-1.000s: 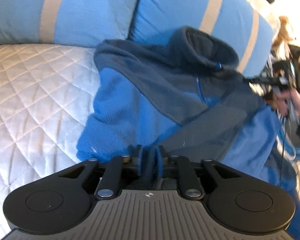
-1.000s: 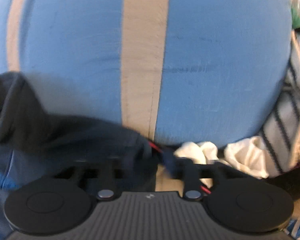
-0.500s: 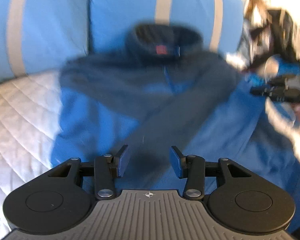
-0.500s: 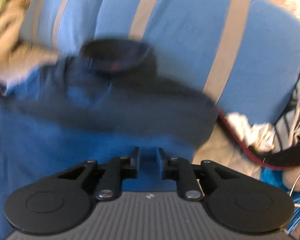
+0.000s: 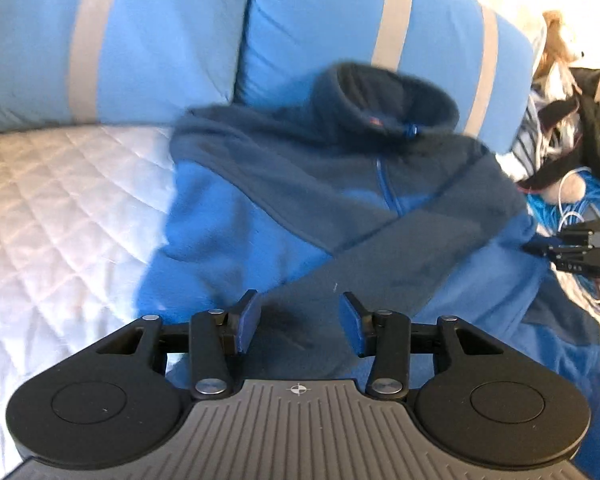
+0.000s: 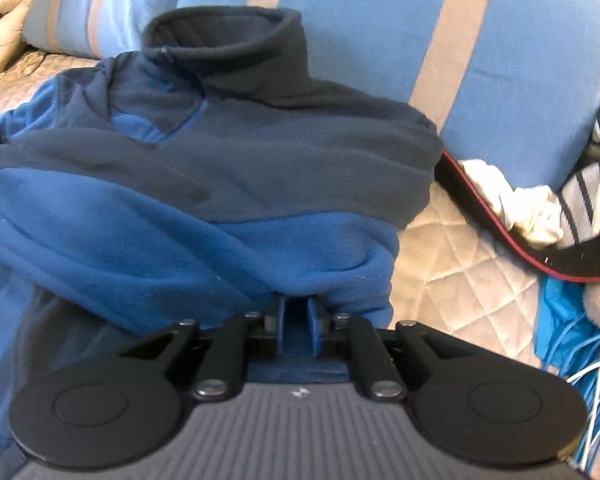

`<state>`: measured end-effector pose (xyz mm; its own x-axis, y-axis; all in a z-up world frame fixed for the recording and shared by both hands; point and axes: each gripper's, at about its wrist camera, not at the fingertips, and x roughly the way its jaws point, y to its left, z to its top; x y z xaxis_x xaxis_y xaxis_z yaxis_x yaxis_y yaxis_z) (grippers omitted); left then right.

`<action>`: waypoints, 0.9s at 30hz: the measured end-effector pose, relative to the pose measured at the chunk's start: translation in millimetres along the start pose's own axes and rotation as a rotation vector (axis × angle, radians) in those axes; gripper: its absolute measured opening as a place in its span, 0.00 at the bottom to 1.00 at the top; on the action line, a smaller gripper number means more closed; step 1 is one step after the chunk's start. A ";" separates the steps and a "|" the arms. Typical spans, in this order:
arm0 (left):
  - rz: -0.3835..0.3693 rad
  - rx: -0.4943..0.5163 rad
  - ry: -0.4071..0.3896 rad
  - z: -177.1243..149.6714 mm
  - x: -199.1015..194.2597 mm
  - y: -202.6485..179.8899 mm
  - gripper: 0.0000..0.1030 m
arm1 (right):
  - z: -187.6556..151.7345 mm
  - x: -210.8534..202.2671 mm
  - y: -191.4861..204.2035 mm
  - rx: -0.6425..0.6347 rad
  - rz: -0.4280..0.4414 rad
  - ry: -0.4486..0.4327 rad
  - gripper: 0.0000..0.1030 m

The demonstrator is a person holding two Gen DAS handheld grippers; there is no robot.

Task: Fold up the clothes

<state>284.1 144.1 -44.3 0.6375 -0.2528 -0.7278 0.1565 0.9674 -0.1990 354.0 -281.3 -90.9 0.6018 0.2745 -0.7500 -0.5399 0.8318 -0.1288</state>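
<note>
Garment: a two-tone fleece jacket [image 5: 340, 208], navy over the collar and shoulders, brighter blue in the body, fills the middle of both views.
Where it lies: on a pale quilted bedspread [image 5: 60, 216], its stand-up collar [image 5: 384, 96] propped against the blue pillows with tan stripes [image 5: 148, 32] along the top of the frame.
Fold so far: both navy sleeves lie crossed over the chest, so I judge the sleeve step about done and the body fold still to come.
Left gripper [image 5: 299, 322]: at bottom centre of the left wrist view, jaws apart with nothing between the pads, hovering over the crossed sleeve.
Right gripper [image 6: 296, 330]: at bottom centre of the right wrist view, jaws narrow and opening; blue fleece sits in the gap at the jacket's side edge, though the overhanging fold hides the tips, so whether the pads press on it cannot be told.
How it handles: soft, thick, light and limp; it will sag and bunch and not hold a crease, but the nap is grippy, not slippery.
Where to hold: pinch through all layers at the two hem corners, nearest the cameras, not one loose ply.
Clutter: cables [image 6: 592, 384] and other clothes [image 6: 512, 204] at right, apart from the jacket.
</note>
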 end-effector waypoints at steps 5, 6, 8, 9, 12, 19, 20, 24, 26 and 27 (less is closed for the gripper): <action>-0.021 0.023 0.002 -13.2 -24.7 -4.2 0.41 | 9.9 -26.6 3.8 0.003 -0.029 -0.111 0.33; -0.030 0.031 0.018 -17.1 -23.3 -5.4 0.41 | 12.8 -29.0 3.3 0.010 -0.040 -0.132 0.33; -0.041 0.052 0.051 -26.5 -18.2 -7.8 0.41 | 18.9 -28.9 1.9 0.019 -0.061 -0.157 0.33; -0.037 0.072 0.064 -31.3 -14.1 -9.6 0.41 | 22.4 -24.8 0.9 0.016 -0.071 -0.158 0.32; -0.012 0.122 0.088 -43.5 0.0 -12.3 0.41 | 34.2 -8.5 -4.6 0.023 -0.103 -0.164 0.32; -0.043 0.107 0.079 -53.5 7.6 -1.8 0.42 | 42.8 60.7 -22.7 0.053 -0.141 -0.083 0.30; -0.048 0.103 0.077 -54.0 6.9 -0.3 0.42 | 40.4 67.6 -24.5 0.063 -0.134 -0.076 0.30; -0.047 0.094 0.074 -54.7 7.2 0.5 0.42 | 39.6 70.2 -26.9 0.096 -0.128 -0.074 0.29; -0.043 0.089 0.074 -54.6 7.5 -0.3 0.42 | 43.9 64.6 -25.6 0.083 -0.133 -0.068 0.30; -0.042 0.083 0.072 -55.0 7.4 -0.5 0.42 | 47.3 58.5 -23.7 0.074 -0.136 -0.080 0.34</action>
<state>247.2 141.1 -85.7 0.5735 -0.2910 -0.7658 0.2462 0.9528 -0.1776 429.9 -262.2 -101.0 0.7131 0.1918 -0.6743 -0.4069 0.8965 -0.1752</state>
